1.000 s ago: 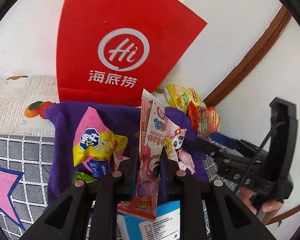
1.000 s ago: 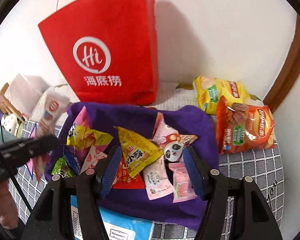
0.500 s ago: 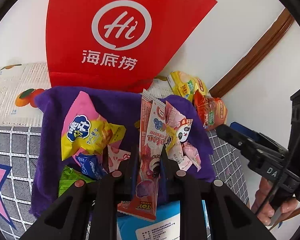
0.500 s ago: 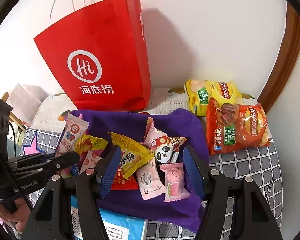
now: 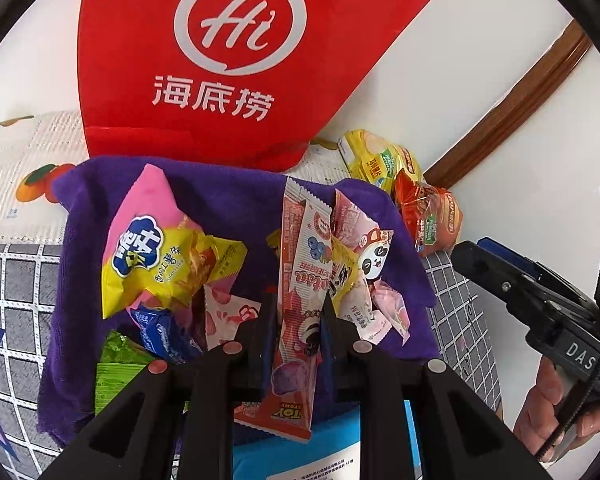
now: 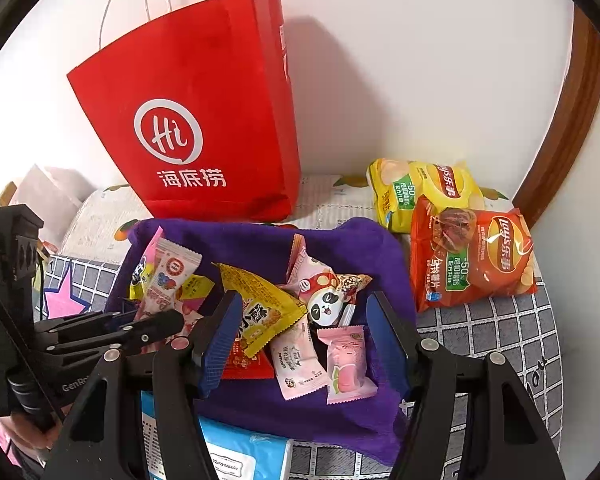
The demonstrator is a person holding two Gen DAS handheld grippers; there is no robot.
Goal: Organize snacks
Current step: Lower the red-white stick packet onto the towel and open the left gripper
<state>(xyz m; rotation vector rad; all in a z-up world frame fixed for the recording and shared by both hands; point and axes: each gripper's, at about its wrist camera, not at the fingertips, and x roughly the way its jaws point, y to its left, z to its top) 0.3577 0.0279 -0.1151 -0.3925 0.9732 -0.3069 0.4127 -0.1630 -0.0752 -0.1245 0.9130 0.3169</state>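
My left gripper [image 5: 296, 308] is shut on a long pink-and-red snack stick [image 5: 300, 288] and holds it upright above a purple cloth [image 5: 228, 208] covered with several small snack packets. In the right wrist view the left gripper [image 6: 168, 320] and the stick [image 6: 168, 276] show at the cloth's left side. My right gripper [image 6: 304, 328] is open and empty above the packets, over a yellow packet [image 6: 260, 308] and a panda packet [image 6: 328, 304]. A red paper bag [image 6: 204, 120] stands upright behind the cloth [image 6: 260, 240].
Two crisp bags, one yellow [image 6: 420, 192] and one orange [image 6: 472, 256], lie right of the cloth by a wooden frame [image 6: 572, 120]. A blue-and-white tissue pack [image 6: 228, 456] lies at the near edge. A white wall is behind. The surface is a grey checked cover [image 6: 500, 332].
My left gripper has moved toward the red bag with the stick in it. My right gripper has drawn back and upward from the cloth, still open.
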